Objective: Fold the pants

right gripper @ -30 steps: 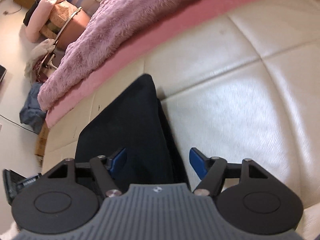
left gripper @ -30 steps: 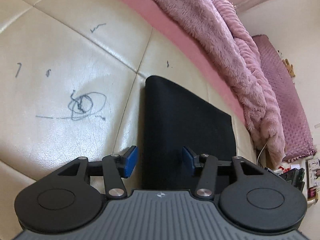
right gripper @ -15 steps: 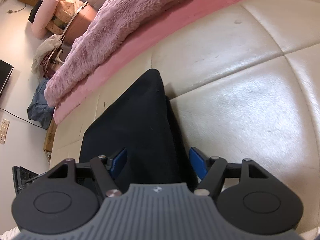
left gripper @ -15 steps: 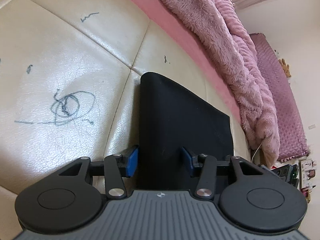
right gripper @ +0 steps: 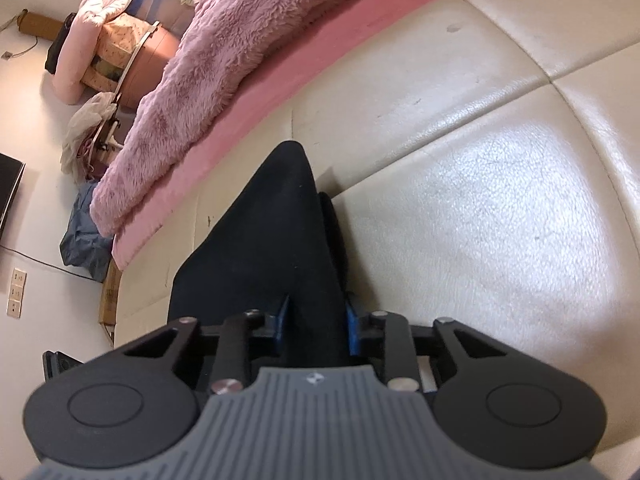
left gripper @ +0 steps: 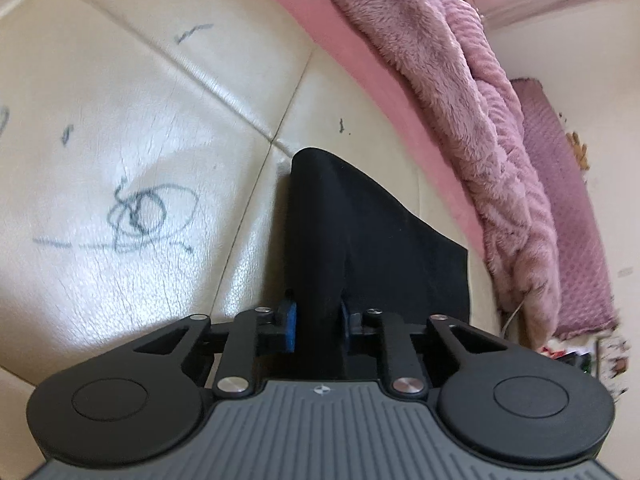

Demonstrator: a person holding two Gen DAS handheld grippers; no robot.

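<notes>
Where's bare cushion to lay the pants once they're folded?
Free: cream cushion left of the black pants, around the pen scribble; and the shiny panel to their right. Crowded: the far edge under the pink blanket.

Both grippers have narrowed on the black pants. The left gripper, whose jaws stood apart around the near edge, is closing with a raised ridge of cloth pinched between its blue pads. The right gripper is closing likewise on a bunched fold, which now seems lifted slightly off the cream cushion.
</notes>
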